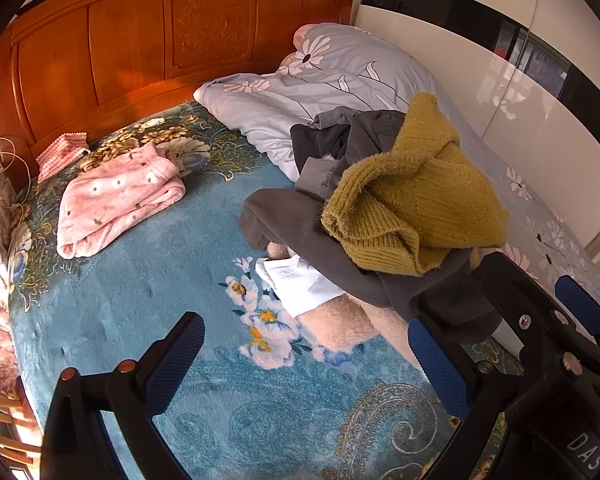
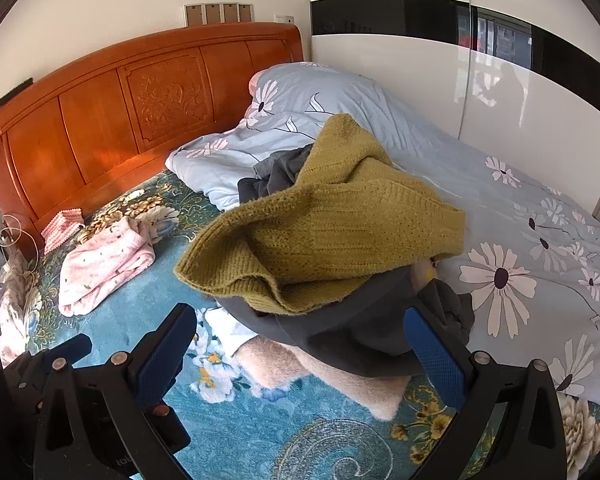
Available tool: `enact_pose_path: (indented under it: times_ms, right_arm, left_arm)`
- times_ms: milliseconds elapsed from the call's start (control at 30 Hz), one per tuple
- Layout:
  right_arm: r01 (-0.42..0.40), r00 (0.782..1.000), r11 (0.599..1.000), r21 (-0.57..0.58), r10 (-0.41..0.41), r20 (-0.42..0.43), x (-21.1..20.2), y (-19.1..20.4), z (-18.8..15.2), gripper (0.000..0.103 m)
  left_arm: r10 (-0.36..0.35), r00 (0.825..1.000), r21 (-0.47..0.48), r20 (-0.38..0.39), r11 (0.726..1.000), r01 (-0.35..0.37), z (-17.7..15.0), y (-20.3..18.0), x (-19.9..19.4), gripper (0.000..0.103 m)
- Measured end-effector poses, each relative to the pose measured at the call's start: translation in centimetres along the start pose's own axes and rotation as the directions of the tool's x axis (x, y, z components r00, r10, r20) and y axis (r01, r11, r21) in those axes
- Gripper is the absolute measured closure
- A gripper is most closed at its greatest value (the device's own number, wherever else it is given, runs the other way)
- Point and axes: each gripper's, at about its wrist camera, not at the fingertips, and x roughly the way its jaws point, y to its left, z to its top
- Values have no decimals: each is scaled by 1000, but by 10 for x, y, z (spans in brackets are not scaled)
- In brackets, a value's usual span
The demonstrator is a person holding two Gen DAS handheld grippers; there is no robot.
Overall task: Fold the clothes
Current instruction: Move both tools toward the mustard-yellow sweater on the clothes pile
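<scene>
Both grippers (image 1: 306, 360) (image 2: 300, 354) gape, empty, before clothes pile (image 2: 332, 232).

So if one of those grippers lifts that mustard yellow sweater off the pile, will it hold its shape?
Probably not. The mustard sweater already lies slumped in soft folds, so it should sag and dangle. Its chunky knit looks grippy rather than slippery. Draped on the dark grey garment, it may tug that along.

Both wrist cameras looked forward and down over the bed (image 1: 140, 300) toward the wooden headboard (image 1: 140, 40). The left view sat low above the blue blanket, with the clothes pile (image 1: 400, 216) to its right. The right view faced the same pile (image 2: 320, 232) nearly head-on and closer. Both views shared the headboard, the pink folded garment (image 1: 116, 200), the pile and the floral duvet (image 2: 500, 220).
</scene>
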Motion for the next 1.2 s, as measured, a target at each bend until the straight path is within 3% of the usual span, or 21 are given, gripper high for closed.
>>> enact_pose_path:
  times_ms: [133, 533, 1200]
  right_arm:
    - [-10, 1000, 1000, 5, 10, 1, -4, 5, 0, 0]
    - [62, 998, 998, -9, -62, -26, 6, -5, -8, 0]
    - [138, 985, 989, -61, -143, -98, 64, 4, 1, 0]
  left_arm:
    - [3, 1000, 26, 10, 1000, -4, -2, -3, -3, 0]
    - [-40, 999, 27, -31, 999, 40, -6, -12, 25, 0]
    - [-137, 984, -14, -109, 991, 136, 10, 5, 97, 0]
